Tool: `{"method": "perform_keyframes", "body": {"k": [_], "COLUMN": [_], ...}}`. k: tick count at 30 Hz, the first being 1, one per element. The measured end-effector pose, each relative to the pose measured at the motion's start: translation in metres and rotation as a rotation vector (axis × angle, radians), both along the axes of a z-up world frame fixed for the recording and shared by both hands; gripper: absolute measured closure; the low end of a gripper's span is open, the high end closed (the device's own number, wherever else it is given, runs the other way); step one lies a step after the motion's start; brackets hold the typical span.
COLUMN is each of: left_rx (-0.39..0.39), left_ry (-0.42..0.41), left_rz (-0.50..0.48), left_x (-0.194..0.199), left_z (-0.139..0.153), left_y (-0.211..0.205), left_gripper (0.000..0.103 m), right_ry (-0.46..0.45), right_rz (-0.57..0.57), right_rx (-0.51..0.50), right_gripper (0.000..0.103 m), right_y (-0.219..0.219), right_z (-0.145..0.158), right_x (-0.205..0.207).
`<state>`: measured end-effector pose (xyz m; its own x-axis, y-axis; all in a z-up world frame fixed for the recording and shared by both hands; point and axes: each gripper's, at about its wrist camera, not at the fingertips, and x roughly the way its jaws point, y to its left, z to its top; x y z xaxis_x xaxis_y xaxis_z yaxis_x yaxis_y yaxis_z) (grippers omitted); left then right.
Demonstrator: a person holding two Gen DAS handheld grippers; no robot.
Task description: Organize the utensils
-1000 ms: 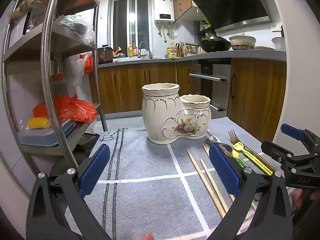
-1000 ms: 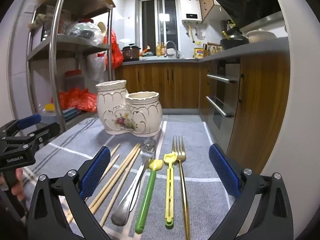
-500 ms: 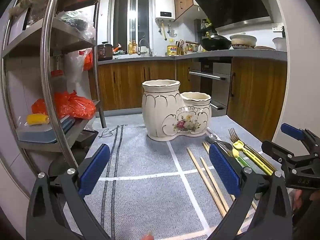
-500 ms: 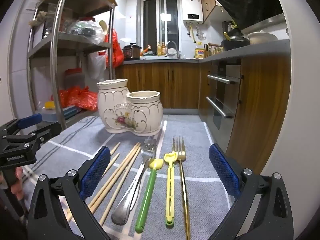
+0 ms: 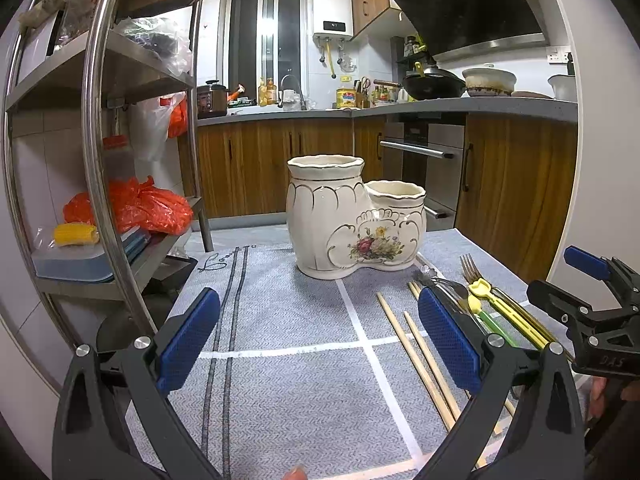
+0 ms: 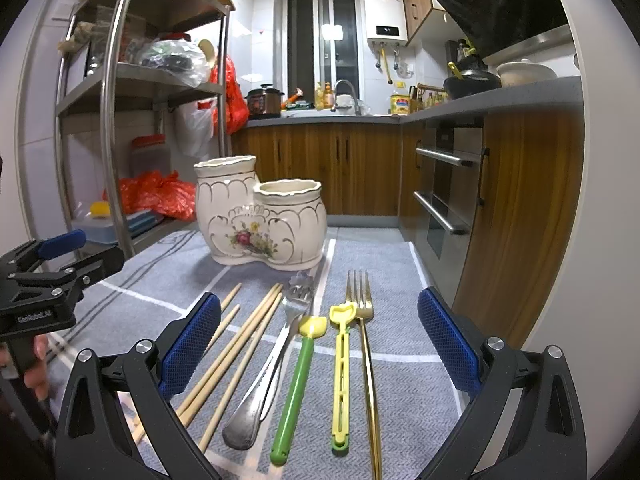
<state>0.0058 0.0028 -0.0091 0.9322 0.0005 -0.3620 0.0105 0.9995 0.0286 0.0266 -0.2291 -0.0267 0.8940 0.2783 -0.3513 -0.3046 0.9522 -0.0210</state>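
A cream two-pot ceramic holder (image 5: 352, 224) (image 6: 260, 220) with a flower motif stands on the grey mat. In front of it lie wooden chopsticks (image 6: 236, 356) (image 5: 416, 356), a steel fork (image 6: 272, 360), a green-handled utensil (image 6: 298, 384), a yellow utensil (image 6: 341, 376) and a gold fork (image 6: 366, 352). My right gripper (image 6: 318, 348) hovers open over these utensils, empty. My left gripper (image 5: 320, 344) is open over bare mat, left of the chopsticks. Each gripper shows at the edge of the other's view, the left gripper (image 6: 44, 276) and the right gripper (image 5: 592, 312).
A steel shelf rack (image 5: 100, 152) with red bags and boxes stands at the left. Wooden cabinets (image 5: 260, 168) and an oven (image 6: 444, 200) line the back and right. The mat (image 5: 288, 320) ends near the right cabinet.
Both grippers have drifted only slightly; the holder sits a touch higher in the left wrist view. Nothing was taken hold of or let go.
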Motion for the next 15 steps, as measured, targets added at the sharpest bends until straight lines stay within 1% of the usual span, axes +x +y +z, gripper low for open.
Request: {"method": "perform_keyframes", "body": {"k": [15], "left_rx": [-0.006], "left_ry": [0.003], "left_rz": [0.0], "left_x": [-0.0017], "left_z": [-0.0017], "left_y": [-0.0011], "left_gripper": [0.005], "right_ry": [0.002], "right_rz": [0.001], "right_rx": [0.0], "right_gripper": [0.005], "right_y": [0.0004], "right_z": [-0.0005], "right_x": [0.0004]}}
